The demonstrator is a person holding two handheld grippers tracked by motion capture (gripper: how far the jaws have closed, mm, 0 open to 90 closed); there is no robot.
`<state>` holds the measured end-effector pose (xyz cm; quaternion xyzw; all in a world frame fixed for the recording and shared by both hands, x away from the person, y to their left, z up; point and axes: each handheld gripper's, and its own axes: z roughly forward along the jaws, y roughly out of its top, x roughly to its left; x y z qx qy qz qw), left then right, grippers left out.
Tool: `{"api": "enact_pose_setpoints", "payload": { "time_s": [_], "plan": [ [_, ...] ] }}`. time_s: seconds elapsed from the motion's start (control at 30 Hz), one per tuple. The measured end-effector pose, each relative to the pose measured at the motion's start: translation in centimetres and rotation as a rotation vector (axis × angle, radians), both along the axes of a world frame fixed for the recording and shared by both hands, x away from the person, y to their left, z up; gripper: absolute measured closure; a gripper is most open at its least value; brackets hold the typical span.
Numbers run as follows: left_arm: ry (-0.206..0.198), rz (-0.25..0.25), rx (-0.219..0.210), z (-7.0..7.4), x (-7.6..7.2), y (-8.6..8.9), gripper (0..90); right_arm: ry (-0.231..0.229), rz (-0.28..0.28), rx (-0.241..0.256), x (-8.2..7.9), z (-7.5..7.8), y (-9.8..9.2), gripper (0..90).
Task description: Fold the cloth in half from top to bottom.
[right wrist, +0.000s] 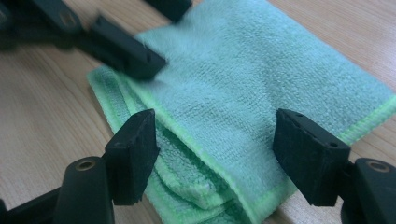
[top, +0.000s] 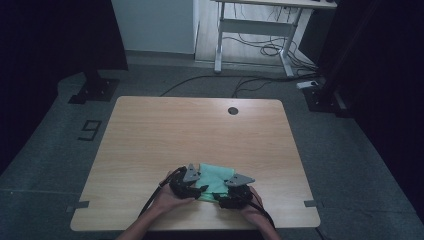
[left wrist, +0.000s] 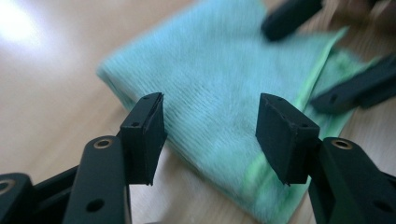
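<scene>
While both hands rest at the near edge of the worktop (top: 150,130), a folded green cloth (top: 216,179) lies flat on it between them, close to that near edge and well apart from the round hole (top: 233,111) near the far edge. Just left of the cloth, the left gripper (left wrist: 210,133) has its jaws spread wide apart, holding nothing; they hover over one end of the cloth (left wrist: 224,88), and whether they touch it cannot be told. Just right of the cloth, the right gripper (right wrist: 215,154) also has its jaws spread apart and empty, straddling the cloth's stacked, folded edge (right wrist: 261,88). Each gripper's jaws point toward the cloth from opposite sides. Behind the worktop, cables (top: 260,47) trail across the floor under a white desk frame.
</scene>
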<state>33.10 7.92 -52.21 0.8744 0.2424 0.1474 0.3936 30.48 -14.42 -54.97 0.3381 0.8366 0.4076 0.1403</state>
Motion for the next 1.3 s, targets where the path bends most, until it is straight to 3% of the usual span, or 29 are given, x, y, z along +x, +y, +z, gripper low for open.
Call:
{"api": "enact_pose_setpoints", "payload": {
  "time_s": [0.1, 0.17, 0.3, 0.4, 0.47, 0.6, 0.67, 0.77, 0.83, 1.0, 1.17, 1.3],
  "plan": [
    [-0.004, -0.005, -0.027, 1.6, 1.0, -1.1, 42.2, -0.004, 0.006, 0.0, 0.0, 0.0, 0.0, 30.8],
    [0.026, -0.021, -0.02, 1.9, 2.1, -2.3, 42.1, -0.003, 0.009, 0.001, 0.0, 0.0, 0.0, 30.8],
    [0.097, -0.033, 0.061, 0.2, 3.5, -3.9, 42.1, -0.001, 0.01, 0.015, 0.0, -0.1, -0.2, 30.9],
    [0.109, -0.027, 0.078, -1.1, 3.4, -3.8, 42.0, 0.001, 0.016, 0.021, -0.1, -0.1, -0.4, 30.9],
    [0.1, -0.015, 0.044, -1.7, 3.1, -3.5, 42.1, 0.004, 0.015, 0.026, -0.2, -0.1, -0.5, 30.9],
    [0.087, -0.01, 0.053, -1.6, 2.7, -3.4, 41.7, 0.011, 0.031, 0.035, -0.5, 0.2, -0.8, 30.5],
    [0.082, -0.012, 0.048, -1.5, 2.6, -3.4, 40.6, -0.009, 0.024, 0.075, -0.5, 0.9, -1.5, 31.4],
    [0.087, -0.01, 0.045, -1.6, 2.5, -3.4, 40.4, -0.036, -0.033, 0.114, 0.9, 2.2, -2.1, 33.6],
    [0.092, -0.007, 0.041, -1.7, 2.5, -3.3, 40.4, -0.029, -0.04, 0.104, 2.5, 2.5, -1.9, 36.4],
    [0.099, -0.001, 0.012, -2.0, 2.4, -2.9, 40.4, 0.042, -0.043, 0.047, 5.0, 0.8, -1.3, 42.1],
    [0.094, -0.002, -0.004, -1.9, 2.4, -2.8, 39.7, 0.047, -0.058, 0.056, 4.6, 0.3, -1.9, 39.3],
    [0.083, 0.004, -0.023, -0.8, 1.7, -1.6, 37.7, 0.017, -0.06, 0.073, 3.2, 1.0, -2.3, 37.0]
  ]
}}
